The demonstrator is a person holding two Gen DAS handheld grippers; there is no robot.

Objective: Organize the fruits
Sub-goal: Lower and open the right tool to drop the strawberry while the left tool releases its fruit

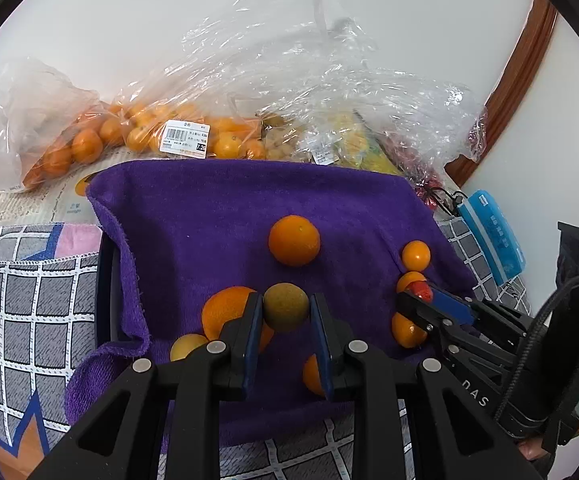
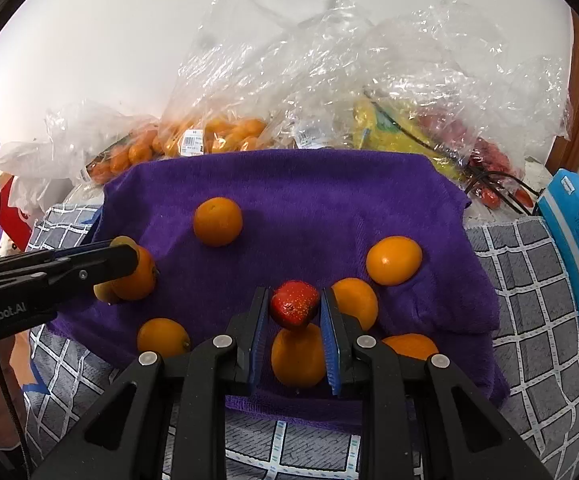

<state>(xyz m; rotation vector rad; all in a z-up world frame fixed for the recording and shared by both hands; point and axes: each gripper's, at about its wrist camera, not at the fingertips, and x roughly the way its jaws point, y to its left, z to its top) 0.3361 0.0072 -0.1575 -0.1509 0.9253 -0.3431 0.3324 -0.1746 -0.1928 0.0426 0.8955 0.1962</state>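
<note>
My left gripper is shut on a round greenish-brown fruit, held just above the purple towel. My right gripper is shut on a red strawberry over the same towel. Several oranges lie loose on the towel, one large orange near its middle and another orange under the right gripper. In the right wrist view the left gripper reaches in from the left, in front of an orange. The right gripper shows at the right of the left wrist view.
Clear plastic bags lie along the wall behind the towel, with bagged oranges, yellow fruit and red fruit. A blue packet lies at the right. A grey checked cloth covers the surface under the towel.
</note>
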